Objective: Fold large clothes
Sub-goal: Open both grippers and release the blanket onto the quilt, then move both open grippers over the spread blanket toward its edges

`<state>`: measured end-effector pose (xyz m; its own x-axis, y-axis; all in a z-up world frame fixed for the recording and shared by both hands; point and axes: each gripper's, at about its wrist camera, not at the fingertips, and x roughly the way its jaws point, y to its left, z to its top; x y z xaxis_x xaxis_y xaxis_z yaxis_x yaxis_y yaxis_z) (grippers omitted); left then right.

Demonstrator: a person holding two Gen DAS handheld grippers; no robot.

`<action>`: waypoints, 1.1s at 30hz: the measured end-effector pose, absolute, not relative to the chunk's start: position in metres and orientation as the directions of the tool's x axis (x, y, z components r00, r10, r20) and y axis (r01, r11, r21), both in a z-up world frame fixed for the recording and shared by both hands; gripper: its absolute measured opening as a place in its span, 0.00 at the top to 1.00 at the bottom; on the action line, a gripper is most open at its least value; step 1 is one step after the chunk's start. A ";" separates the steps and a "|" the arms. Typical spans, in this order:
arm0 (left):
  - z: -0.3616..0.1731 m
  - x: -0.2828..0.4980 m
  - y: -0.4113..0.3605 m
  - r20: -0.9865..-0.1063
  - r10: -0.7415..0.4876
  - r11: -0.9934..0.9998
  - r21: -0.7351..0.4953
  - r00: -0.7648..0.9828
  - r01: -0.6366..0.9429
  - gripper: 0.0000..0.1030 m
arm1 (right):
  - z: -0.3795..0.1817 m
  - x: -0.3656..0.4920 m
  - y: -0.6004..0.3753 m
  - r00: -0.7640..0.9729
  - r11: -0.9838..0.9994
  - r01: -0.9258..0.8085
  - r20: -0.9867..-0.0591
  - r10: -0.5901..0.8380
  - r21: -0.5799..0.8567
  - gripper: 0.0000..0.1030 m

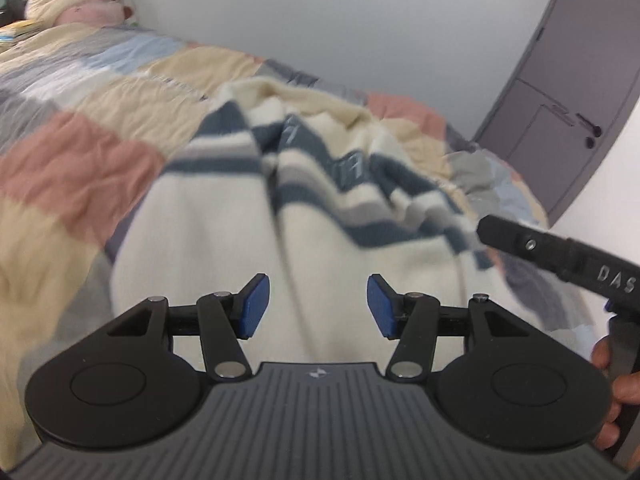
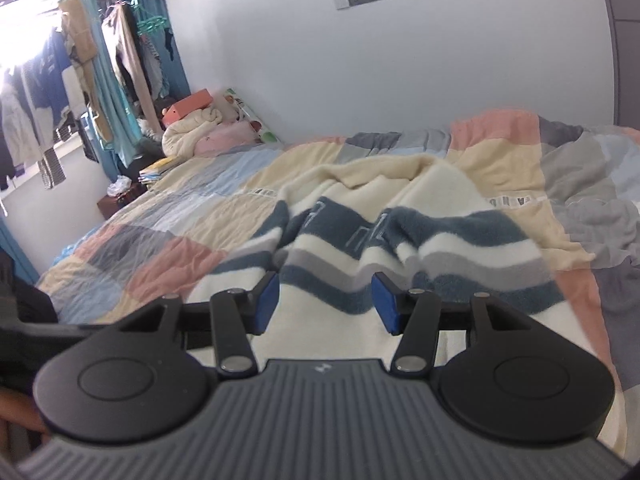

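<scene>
Both wrist views look down, close over the striped sweater [image 1: 248, 216].

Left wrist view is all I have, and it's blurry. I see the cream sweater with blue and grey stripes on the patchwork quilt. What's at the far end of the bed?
Observer: The right wrist view shows an orange box on a cream bundle of bedding at the far end of the patchwork quilt.
Operator: Anything beyond the bed?
Observer: Clothes hang on a rack by a bright window, next to a blue curtain.
Operator: Is the right gripper holding the sweater?
Observer: No. The right gripper has its jaws apart, with nothing pinched, above the cream sweater with blue and grey stripes.
</scene>
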<state>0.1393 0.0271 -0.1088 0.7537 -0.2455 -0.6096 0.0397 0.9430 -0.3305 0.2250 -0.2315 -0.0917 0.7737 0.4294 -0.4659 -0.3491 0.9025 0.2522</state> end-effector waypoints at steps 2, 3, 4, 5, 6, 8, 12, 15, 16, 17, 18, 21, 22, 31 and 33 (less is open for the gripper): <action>-0.121 0.134 0.024 -0.613 -0.231 0.947 -0.319 0.755 0.031 0.43 | -0.104 0.221 -0.231 0.769 0.904 -0.352 -0.475 0.428 0.244 0.48; -0.125 0.132 0.022 -0.616 -0.225 0.950 -0.312 0.755 0.029 0.43 | -0.112 0.218 -0.231 0.763 0.903 -0.351 -0.484 0.429 0.248 0.48; -0.130 0.130 0.019 -0.622 -0.211 0.956 -0.291 0.754 0.027 0.43 | -0.120 0.220 -0.232 0.751 0.903 -0.346 -0.501 0.430 0.255 0.48; -0.135 0.130 0.014 -0.632 -0.188 0.966 -0.256 0.752 0.026 0.43 | -0.128 0.221 -0.231 0.735 0.902 -0.342 -0.522 0.432 0.263 0.47; -0.140 0.130 0.011 -0.641 -0.167 0.974 -0.224 0.749 0.025 0.43 | -0.133 0.225 -0.231 0.718 0.899 -0.344 -0.540 0.439 0.272 0.47; -0.149 0.132 0.006 -0.662 -0.135 0.983 -0.186 0.737 0.013 0.57 | -0.136 0.229 -0.227 0.702 0.889 -0.351 -0.546 0.457 0.293 0.47; -0.159 0.136 0.011 -0.691 -0.081 0.986 -0.162 0.718 -0.044 0.86 | -0.134 0.230 -0.221 0.702 0.876 -0.365 -0.525 0.481 0.316 0.48; -0.153 0.136 0.027 -0.680 -0.113 0.971 -0.231 0.724 -0.066 0.92 | -0.140 0.233 -0.220 0.695 0.885 -0.358 -0.549 0.465 0.297 0.48; -0.149 0.137 0.035 -0.673 -0.137 0.962 -0.266 0.726 -0.065 0.92 | -0.142 0.234 -0.220 0.687 0.884 -0.355 -0.556 0.467 0.303 0.48; -0.145 0.138 0.044 -0.665 -0.172 0.947 -0.315 0.726 -0.064 0.92 | -0.144 0.236 -0.219 0.682 0.883 -0.353 -0.560 0.469 0.310 0.48; -0.140 0.140 0.055 -0.657 -0.191 0.932 -0.354 0.729 -0.076 0.92 | -0.146 0.237 -0.219 0.682 0.883 -0.350 -0.561 0.469 0.313 0.48; -0.114 0.148 0.087 -0.632 -0.167 0.924 -0.367 0.757 -0.103 0.93 | -0.147 0.240 -0.217 0.699 0.892 -0.340 -0.554 0.452 0.299 0.48; -0.101 0.152 0.100 -0.621 -0.133 0.936 -0.335 0.773 -0.108 0.93 | -0.148 0.241 -0.215 0.704 0.895 -0.337 -0.553 0.446 0.292 0.48; -0.009 0.220 0.235 -0.605 0.106 0.958 -0.152 0.789 -0.245 0.94 | -0.157 0.251 -0.208 0.695 0.910 -0.308 -0.587 0.415 0.279 0.48; 0.006 0.237 0.264 -0.602 0.149 0.950 -0.134 0.785 -0.284 0.94 | -0.158 0.254 -0.207 0.698 0.915 -0.302 -0.592 0.403 0.267 0.48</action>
<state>0.2374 0.2640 0.0057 0.7846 0.1491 -0.6018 -0.2835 0.9495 -0.1344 0.2536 -0.2066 -0.1576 0.6983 0.4028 -0.5917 -0.3017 0.9152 0.2670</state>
